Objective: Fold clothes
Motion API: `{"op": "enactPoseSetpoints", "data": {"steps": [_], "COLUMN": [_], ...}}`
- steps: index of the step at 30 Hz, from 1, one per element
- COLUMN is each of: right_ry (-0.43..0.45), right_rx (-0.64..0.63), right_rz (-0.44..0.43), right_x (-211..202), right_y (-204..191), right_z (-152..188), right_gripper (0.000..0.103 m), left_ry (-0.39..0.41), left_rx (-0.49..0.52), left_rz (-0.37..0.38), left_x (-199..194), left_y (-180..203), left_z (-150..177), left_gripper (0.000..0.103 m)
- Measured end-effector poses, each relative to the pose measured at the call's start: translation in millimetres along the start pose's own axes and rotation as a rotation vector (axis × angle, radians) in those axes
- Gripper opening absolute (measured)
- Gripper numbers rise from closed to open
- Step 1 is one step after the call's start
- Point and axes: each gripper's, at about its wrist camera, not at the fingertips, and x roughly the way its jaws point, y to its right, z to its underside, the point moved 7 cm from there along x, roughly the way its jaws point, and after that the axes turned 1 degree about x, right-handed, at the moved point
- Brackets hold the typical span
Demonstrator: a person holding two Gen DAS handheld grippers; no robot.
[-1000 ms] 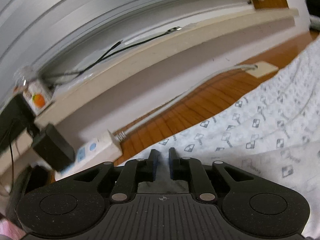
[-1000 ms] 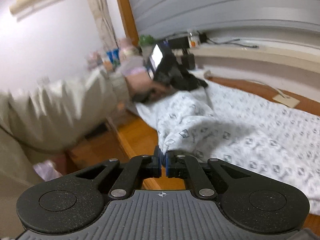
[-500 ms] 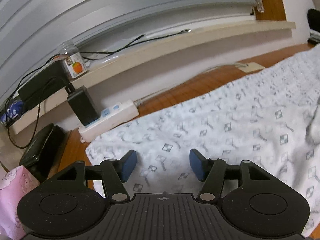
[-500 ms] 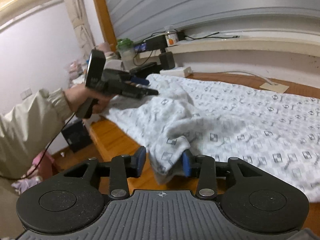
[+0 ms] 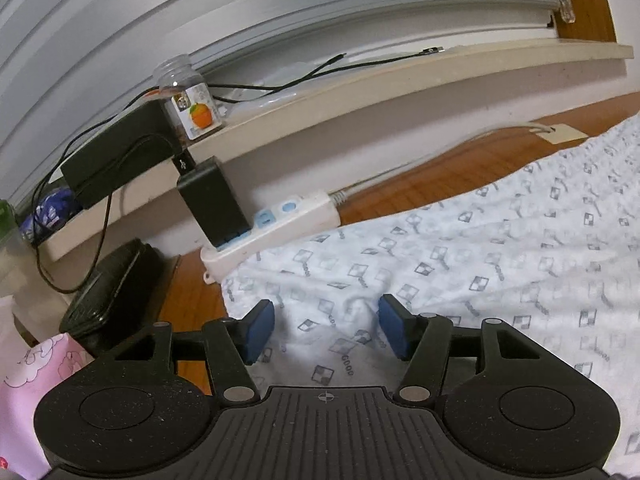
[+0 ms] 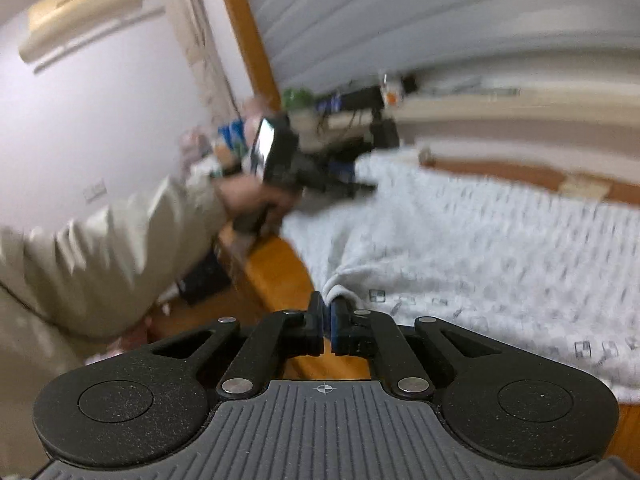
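White printed garment (image 5: 460,256) now pinched at its near edge by right gripper (image 6: 327,328), left gripper (image 5: 326,330) spread over far corner, next fold likely

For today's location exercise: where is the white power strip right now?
In the left wrist view, the white power strip lies left of centre on the wooden surface, below the window ledge, at the patterned garment's edge, a black adapter plugged in.

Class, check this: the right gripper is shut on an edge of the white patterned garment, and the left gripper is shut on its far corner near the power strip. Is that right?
Not quite. The left gripper is open, its blue pads apart over the white patterned garment near the power strip, as the left wrist view shows. The right gripper is indeed shut on the garment's edge.
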Motion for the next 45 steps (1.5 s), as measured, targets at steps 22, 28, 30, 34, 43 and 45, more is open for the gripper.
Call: {"op": "enactPoseSetpoints", "data": {"steps": [22, 28, 30, 34, 43, 45], "right_ry": [-0.022, -0.035, -0.034, -0.037, 0.047, 0.08], "right_rx": [-0.086, -0.164, -0.172, -0.171, 0.036, 0.104], "right_rz": [0.054, 0.058, 0.11, 0.251, 0.617, 0.712], "right_x": [-7, -25, -35, -56, -142, -174], "right_y": [-3, -8, 6, 46, 175, 207], "right_z": [3, 1, 0, 1, 21, 31], "right_gripper": [0.005, 0.005, 0.005, 0.006, 0.023, 0.027], "left_ry": [-0.041, 0.023, 0.068, 0.13, 0.192, 0.193], "left_rx": [-0.004, -0.041, -0.045, -0.014, 0.01, 0.02], "left_rz": [-0.096, -0.097, -0.058, 0.054, 0.334, 0.379], "left_x": [-29, -45, -51, -54, -36, -31], "left_y": [-25, -10, 7, 59, 187, 209], "left_z": [23, -4, -21, -56, -113, -118], "left_gripper": [0.07, 0.072, 0.075, 0.076, 0.077, 0.077]}}
